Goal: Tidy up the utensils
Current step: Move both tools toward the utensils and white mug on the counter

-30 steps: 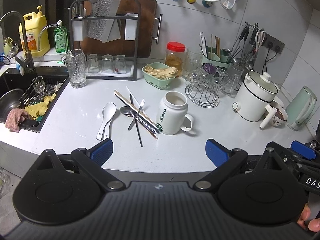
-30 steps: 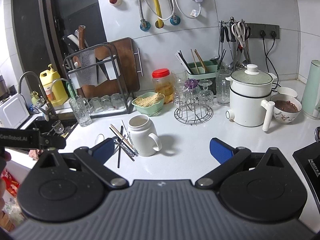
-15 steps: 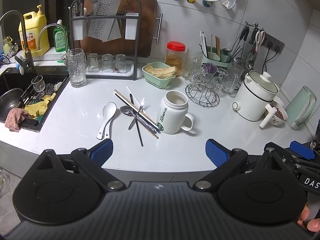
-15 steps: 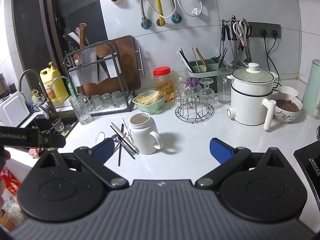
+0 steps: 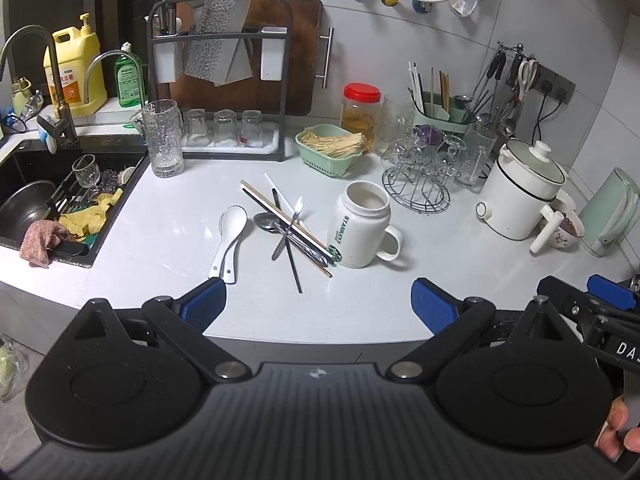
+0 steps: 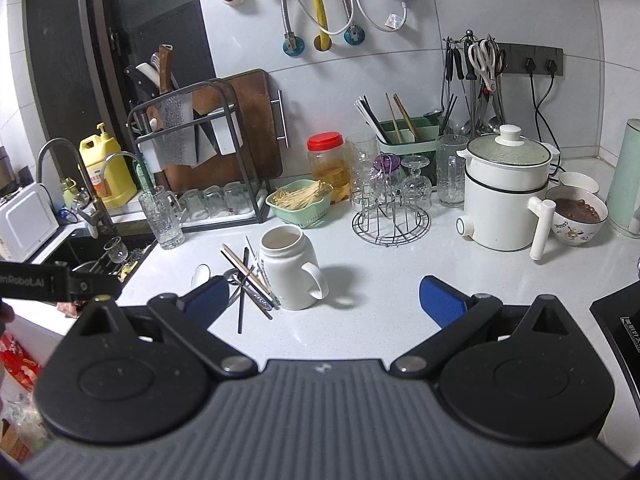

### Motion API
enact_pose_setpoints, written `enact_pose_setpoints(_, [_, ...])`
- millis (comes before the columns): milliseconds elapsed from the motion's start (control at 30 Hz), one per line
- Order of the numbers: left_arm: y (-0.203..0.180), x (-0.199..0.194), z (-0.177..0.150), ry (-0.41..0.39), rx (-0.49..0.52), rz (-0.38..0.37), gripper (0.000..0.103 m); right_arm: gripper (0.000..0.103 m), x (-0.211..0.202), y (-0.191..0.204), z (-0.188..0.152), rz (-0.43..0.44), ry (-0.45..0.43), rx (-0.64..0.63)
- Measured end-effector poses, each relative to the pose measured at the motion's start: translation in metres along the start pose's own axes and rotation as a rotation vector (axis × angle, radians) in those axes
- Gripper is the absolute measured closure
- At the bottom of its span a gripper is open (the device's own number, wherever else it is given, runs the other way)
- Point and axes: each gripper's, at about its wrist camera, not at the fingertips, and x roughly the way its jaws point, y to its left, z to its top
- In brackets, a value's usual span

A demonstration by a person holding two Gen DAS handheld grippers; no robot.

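left gripper (image 5: 316, 300): released, jaws wide, over bench (image 5: 168, 248) front edge
right gripper (image 6: 324, 300): released, empty, above bare bench right of mug (image 6: 290, 268)
utensil pile (image 5: 290, 228): on bench, touching mug's left side; chopsticks' long axis runs back-left to front-right
white spoon (image 5: 230, 236): left of pile, bowl pointing away
sink (image 5: 36, 200): bench's left edge

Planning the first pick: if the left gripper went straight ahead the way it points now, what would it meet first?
Probably the loose utensil pile on the countertop: the open left gripper frames the black chopstick's near end, with the white mug just right of that line. Depth is unclear.
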Motion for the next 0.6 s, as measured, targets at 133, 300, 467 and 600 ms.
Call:
enact_pose_setpoints(133, [0.0023,-0.0012,-0.0003,-0.009,-0.004,0.002,0.003,0.000,0.0022,0.0031,-0.0004,0.006,0.005,-0.004])
enact_pose_setpoints(300, [0.0044,0.0015,-0.0035,0.003,-0.018,-0.005,0.003,0.000,0.0025,0.0064,-0.0010,0.023,0.005,-0.008])
enact_pose_setpoints(467, [0.0055,0.0046,-0.0051,0.011,-0.016,-0.008,0.003,0.000,0.0062,0.0048,-0.0021,0.002,0.040,0.032])
enact_pose_setpoints(600, [0.0070,0.0064,-0.0072,0.016,-0.016,-0.006,0.003,0.000,0.0096,0.0065,-0.0061,0.014,0.060,0.037])
